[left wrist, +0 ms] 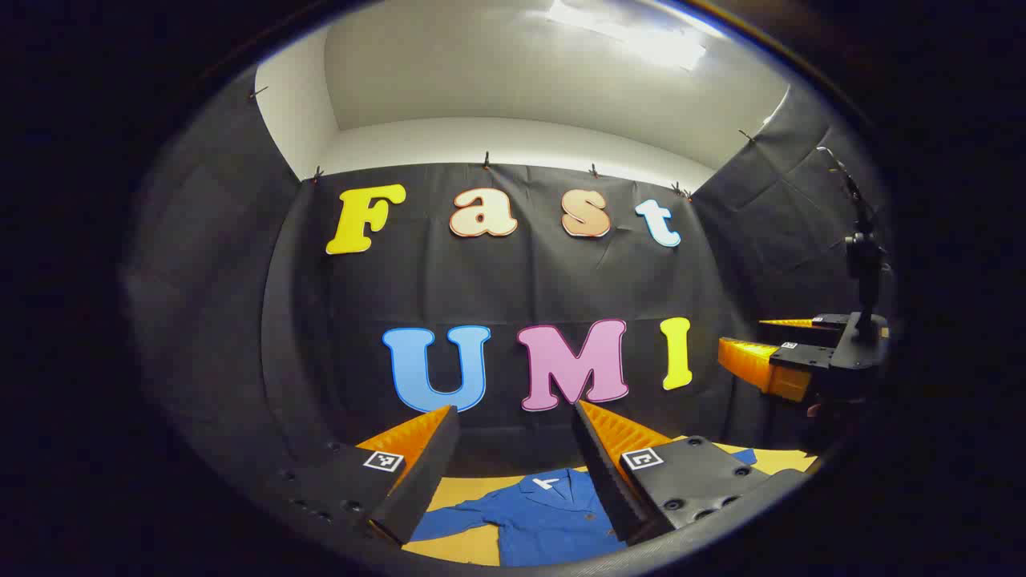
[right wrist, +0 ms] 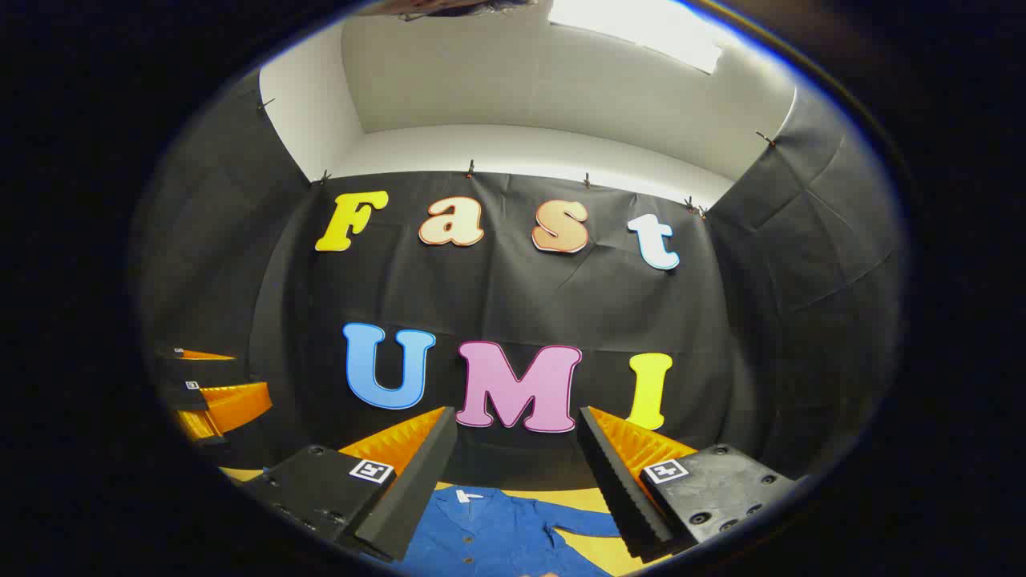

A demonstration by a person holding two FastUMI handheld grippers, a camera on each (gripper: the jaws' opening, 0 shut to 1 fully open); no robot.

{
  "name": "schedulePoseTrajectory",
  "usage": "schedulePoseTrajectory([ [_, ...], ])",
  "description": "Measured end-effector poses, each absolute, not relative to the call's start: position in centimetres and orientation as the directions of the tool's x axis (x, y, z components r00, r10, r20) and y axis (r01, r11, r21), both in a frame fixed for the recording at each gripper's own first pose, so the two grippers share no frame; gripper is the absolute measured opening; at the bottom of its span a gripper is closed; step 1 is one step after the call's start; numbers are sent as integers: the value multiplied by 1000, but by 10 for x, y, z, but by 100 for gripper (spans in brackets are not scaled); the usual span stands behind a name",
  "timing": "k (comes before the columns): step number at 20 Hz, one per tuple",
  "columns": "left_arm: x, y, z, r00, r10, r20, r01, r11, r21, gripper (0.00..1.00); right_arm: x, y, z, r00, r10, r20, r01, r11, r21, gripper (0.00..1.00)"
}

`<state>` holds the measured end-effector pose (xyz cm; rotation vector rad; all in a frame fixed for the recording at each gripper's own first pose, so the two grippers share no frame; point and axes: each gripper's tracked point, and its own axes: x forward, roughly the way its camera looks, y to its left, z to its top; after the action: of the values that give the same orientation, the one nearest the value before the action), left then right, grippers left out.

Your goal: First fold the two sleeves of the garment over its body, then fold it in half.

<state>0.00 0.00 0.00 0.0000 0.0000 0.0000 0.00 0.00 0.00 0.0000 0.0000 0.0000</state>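
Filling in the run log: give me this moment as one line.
phase: pre-fold | blue collared shirt: flat on yellow table, sleeves unfolded | left gripper: open, above | right gripper: open, above

The left gripper (left wrist: 517, 413) is held level and raised, pointing straight ahead, its 2 fingers spread wide with nothing between them. The right gripper (right wrist: 517, 413) has the same pose in its own view: level, raised, its 2 fingers well apart and empty. In the left gripper view the right gripper (left wrist: 761, 344) shows far off at the right edge, fingers pointing left and seemingly apart. In the right gripper view the left gripper (right wrist: 220, 381) sits at the left edge, fingers parted.
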Motion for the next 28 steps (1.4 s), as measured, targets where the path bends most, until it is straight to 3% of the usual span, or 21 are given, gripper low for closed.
schedulePoseTrajectory([
  [6, -33, 17, -9, 999, -51, -5, 51, 998, -46, 81, -24, -7, 24, 996, -91, 21, 93, 987, -134, 96],
  [7, -38, 21, -12, 999, -51, -9, 51, 997, -50, 81, -30, -9, 26, 995, -99, 27, 102, 981, -164, 92],
  [11, -49, 30, -28, 999, -21, -48, 17, 998, -66, 81, -44, 0, 23, 996, -83, 39, 89, 979, -186, 96],
  [12, -50, 28, -31, 998, -17, -61, 12, 997, -75, 81, -40, 3, 17, 997, -72, 25, 75, 985, -156, 92],
  [16, -32, 24, -25, 998, 23, -67, -27, 998, -57, 81, -12, -12, 3, 998, -66, 11, 67, 990, -126, 96],
  [19, -16, 12, -20, 998, 34, -55, -37, 998, -46, 81, 7, -22, -11, 998, -61, -1, 61, 995, -83, 92],
  [28, 32, -16, -36, 991, 58, -122, -63, 997, -37, 81, 72, -33, -103, 989, 3, -145, -15, 996, -82, 96],
])
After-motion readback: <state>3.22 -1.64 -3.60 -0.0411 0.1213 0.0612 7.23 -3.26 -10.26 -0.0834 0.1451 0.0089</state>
